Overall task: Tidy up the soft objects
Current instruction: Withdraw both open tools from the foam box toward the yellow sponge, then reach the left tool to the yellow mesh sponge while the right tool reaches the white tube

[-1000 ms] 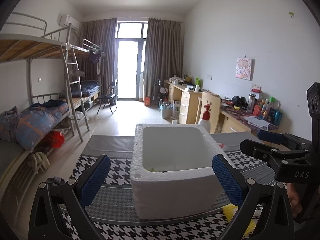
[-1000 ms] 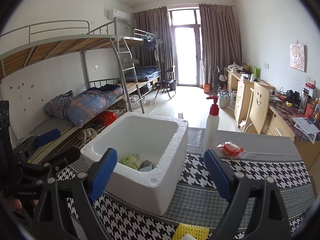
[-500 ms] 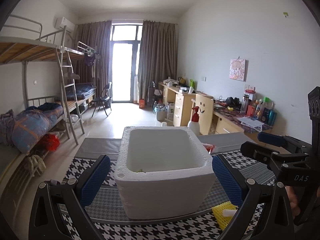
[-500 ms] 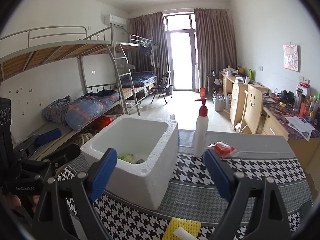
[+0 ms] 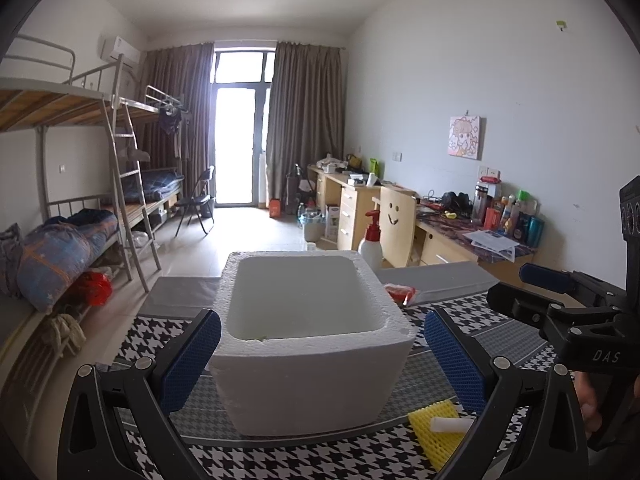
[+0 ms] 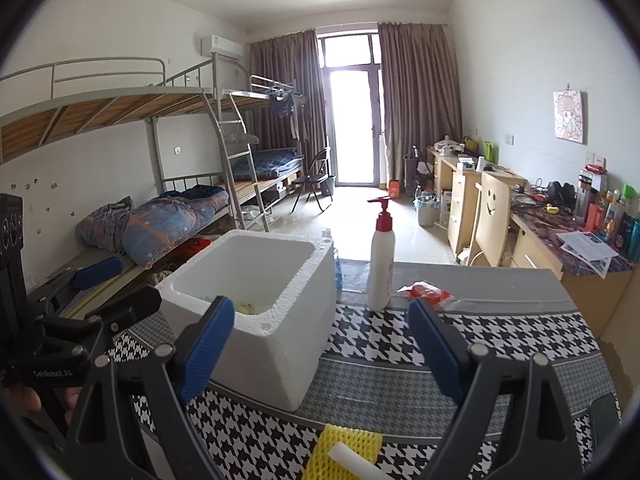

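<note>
1. Table (image 6: 500,292), houndstooth cloth with a plain grey band at the far edge. It carries everything listed below.

2. Foam box (image 5: 312,340), white, open-topped, standing on the cloth in front of you. Over the last second it has dropped lower in both views and you now see less of its floor: you have drawn both tools back from it. In the right wrist view a pale green soft item (image 6: 248,306) lies on its bottom, so at least one object is already stowed.

3. Pump bottle (image 6: 381,258), white with a red head, upright just right of the box. Not soft, in my judgement; leave it.

4. Left gripper (image 5: 320,364): blue pads spread wide either side of the box, touching nothing, holding nothing.

5. Right gripper (image 6: 320,356): jaws equally wide apart, empty, unchanged over the last second.

6. Yellow foam net (image 6: 344,450) with a white foam stick (image 6: 352,460) lying on it, on the cloth at the near edge, below your right tool and apart from the box. The retreat has brought it further into view; it looks like your next pick.

7. Red packet (image 6: 426,292) in clear wrap, on the grey band right of the bottle.
</note>
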Action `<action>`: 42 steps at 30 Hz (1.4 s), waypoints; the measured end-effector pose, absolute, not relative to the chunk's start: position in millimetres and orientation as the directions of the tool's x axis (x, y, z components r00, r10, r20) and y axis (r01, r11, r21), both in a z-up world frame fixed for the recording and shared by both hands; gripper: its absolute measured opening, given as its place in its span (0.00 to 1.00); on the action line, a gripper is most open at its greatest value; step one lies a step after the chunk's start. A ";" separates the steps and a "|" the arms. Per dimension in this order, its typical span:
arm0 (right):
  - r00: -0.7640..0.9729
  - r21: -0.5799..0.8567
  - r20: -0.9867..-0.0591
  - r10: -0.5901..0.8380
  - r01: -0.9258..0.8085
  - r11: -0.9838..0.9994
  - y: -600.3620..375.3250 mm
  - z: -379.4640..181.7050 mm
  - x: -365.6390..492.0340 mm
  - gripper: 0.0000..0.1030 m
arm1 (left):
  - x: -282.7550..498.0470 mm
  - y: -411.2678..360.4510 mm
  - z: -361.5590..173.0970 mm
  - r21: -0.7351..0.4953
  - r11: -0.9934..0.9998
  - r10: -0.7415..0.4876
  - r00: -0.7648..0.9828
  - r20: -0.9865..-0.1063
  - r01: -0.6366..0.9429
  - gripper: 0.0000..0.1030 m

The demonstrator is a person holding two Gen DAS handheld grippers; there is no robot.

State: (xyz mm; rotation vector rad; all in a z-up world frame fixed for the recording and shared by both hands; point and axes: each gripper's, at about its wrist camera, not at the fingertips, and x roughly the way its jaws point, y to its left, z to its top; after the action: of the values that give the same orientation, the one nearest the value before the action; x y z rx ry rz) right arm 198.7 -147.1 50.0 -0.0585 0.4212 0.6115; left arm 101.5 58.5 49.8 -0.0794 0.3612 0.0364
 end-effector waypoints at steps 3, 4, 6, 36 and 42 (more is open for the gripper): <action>0.741 0.075 -0.402 0.538 -0.559 0.826 -152.4 47.9 198.3 0.90 | 101.6 53.5 49.0 -0.063 0.997 0.011 0.935 -0.355 -0.035 0.99; 0.742 0.076 -0.402 0.536 -0.557 0.827 -154.0 47.1 198.3 0.91 | 101.4 52.8 48.5 -0.064 0.997 0.009 0.935 -0.354 -0.034 0.99; 0.744 0.076 -0.401 0.535 -0.555 0.829 -156.8 45.8 197.7 0.92 | 100.9 51.9 47.2 -0.066 0.997 0.006 0.936 -0.353 -0.031 0.99; 0.771 0.075 -0.406 0.491 -0.507 0.859 -183.9 31.1 188.4 0.93 | 101.1 28.1 36.7 -0.051 0.997 -0.064 0.930 -0.362 0.049 0.99; 0.775 0.059 -0.406 0.484 -0.506 0.860 -187.1 26.1 184.8 0.93 | 102.4 23.9 31.7 -0.061 0.996 -0.080 0.923 -0.378 0.062 0.99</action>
State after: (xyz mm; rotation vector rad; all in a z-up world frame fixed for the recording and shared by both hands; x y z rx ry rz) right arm 184.8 -187.1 26.1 -0.0546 0.4249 0.5361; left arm 102.4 23.9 31.7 -0.0481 0.3896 -0.0729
